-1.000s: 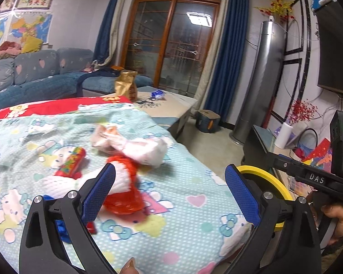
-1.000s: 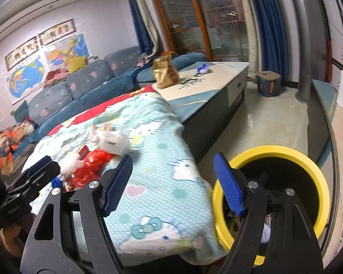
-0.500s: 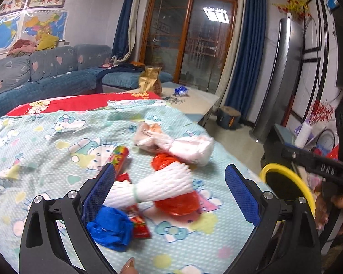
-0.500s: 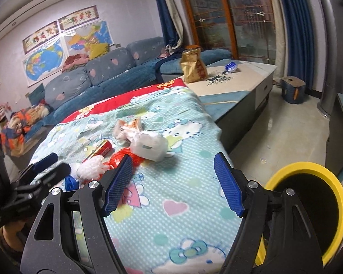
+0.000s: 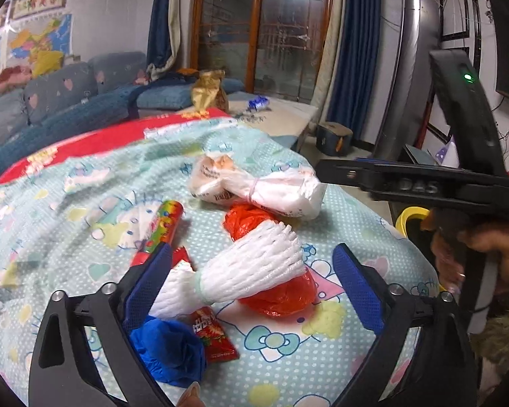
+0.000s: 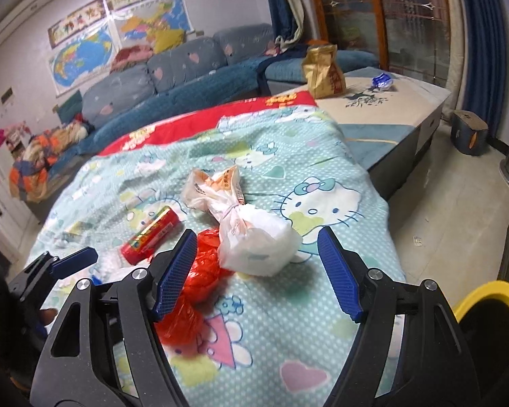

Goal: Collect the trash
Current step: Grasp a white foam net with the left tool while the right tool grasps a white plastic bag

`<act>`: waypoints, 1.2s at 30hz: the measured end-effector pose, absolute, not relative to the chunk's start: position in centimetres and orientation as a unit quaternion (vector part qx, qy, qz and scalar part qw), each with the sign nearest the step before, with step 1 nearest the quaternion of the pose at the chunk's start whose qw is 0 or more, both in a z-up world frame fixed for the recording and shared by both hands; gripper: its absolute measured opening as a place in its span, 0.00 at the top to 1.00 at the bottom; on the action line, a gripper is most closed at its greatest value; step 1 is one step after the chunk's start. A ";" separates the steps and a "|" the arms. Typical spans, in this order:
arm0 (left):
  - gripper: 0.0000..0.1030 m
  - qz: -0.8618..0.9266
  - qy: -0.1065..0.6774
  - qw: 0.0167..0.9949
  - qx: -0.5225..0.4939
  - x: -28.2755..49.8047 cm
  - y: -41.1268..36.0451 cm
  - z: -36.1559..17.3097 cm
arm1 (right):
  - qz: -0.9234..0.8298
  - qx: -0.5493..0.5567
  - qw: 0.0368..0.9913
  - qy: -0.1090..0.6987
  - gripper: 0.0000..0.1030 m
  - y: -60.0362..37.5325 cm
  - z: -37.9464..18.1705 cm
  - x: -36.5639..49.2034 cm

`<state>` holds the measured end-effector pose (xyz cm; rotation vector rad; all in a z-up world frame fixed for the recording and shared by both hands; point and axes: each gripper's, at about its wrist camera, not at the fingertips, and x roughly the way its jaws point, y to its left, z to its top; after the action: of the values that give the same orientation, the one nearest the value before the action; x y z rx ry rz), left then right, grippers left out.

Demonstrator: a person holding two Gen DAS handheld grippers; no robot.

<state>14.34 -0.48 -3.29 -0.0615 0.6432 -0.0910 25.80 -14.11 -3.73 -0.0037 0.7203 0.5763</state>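
Trash lies on a cartoon-print cloth point(image 5: 85, 203): a white foam net point(image 5: 254, 268), a red plastic bag point(image 5: 281, 291), a tied white bag point(image 5: 264, 190), a red tube point(image 5: 161, 227), a blue wad point(image 5: 169, 349) and a red sachet point(image 5: 213, 335). My left gripper point(image 5: 251, 288) is open, hovering with the foam net seen between its pads. My right gripper point(image 6: 256, 271) is open too, over the red plastic bag point(image 6: 200, 278) and the tied white bag point(image 6: 254, 240). In the left wrist view the right gripper point(image 5: 407, 179) reaches in from the right.
A yellow-rimmed bin point(image 6: 488, 318) stands on the floor off the cloth's right edge. A gold bag point(image 6: 322, 71) and a blue wrapper point(image 6: 381, 81) sit on the low table point(image 6: 410, 101) behind. A blue sofa point(image 6: 152, 95) runs along the far wall.
Both grippers swung left from the bin toward the trash pile, and the pile now looks larger and nearer. The right gripper now sits over the cloth. Jaws stayed open.
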 end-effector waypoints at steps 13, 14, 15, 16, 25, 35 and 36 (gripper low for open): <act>0.51 -0.053 0.339 0.938 -0.044 15.3 -0.4 -4.7 | 0.278 -0.001 0.883 0.378 0.66 -13.2 -6.7 27.1; 0.55 -0.053 0.340 0.938 -0.045 15.3 -0.4 -4.7 | 0.276 0.002 0.884 0.377 0.68 -13.2 -6.8 27.0; 0.58 -0.054 0.340 0.938 -0.047 15.2 -0.4 -4.8 | 0.275 0.006 0.885 0.376 0.70 -13.4 -6.8 27.0; 0.66 -0.055 0.339 0.938 -0.048 15.2 -0.5 -4.8 | 0.272 0.012 0.886 0.375 0.71 -13.6 -6.9 26.9; 0.80 -0.056 0.292 0.951 -0.084 14.2 0.4 -2.7 | 0.262 0.064 0.904 0.333 0.78 -15.7 -5.0 25.3; 0.81 -0.061 0.220 0.964 -0.138 13.3 3.1 2.5 | 0.237 0.099 0.923 0.287 0.81 -18.7 -2.4 23.3; 0.81 -0.064 0.216 0.964 -0.141 13.4 3.2 3.0 | 0.235 0.100 0.924 0.285 0.81 -18.9 -2.3 23.1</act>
<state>13.35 3.24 2.96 -0.2864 0.4382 -0.1293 23.15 -18.93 -2.27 0.2058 0.5839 0.4821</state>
